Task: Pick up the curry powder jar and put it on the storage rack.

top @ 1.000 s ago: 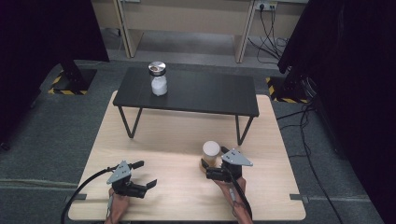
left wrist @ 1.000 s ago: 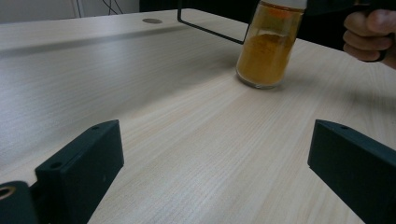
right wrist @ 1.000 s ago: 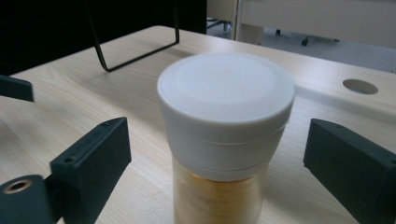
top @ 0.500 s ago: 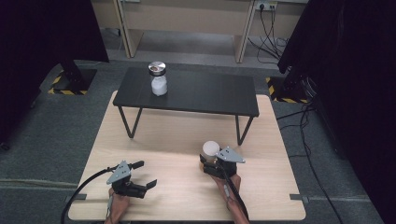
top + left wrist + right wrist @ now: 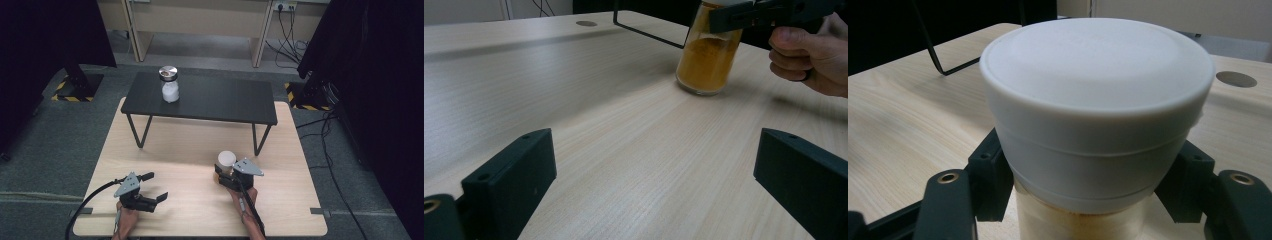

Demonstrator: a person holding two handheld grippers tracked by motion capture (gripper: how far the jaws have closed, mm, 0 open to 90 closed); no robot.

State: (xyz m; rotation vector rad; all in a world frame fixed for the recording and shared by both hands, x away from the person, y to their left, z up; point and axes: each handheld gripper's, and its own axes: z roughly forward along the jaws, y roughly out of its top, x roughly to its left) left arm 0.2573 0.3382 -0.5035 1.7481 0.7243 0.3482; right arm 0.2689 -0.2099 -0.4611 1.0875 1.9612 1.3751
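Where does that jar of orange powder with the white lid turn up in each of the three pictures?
High view: the jar stands right of centre near the wooden table's front, in the right tool.
Left gripper view: top right, its orange powder visible, the right tool clamped just below the lid.
Right gripper view: centre, its white lid large, a jaw pressed on each side.
Shared landmark: the black shelf's wire leg behind it.
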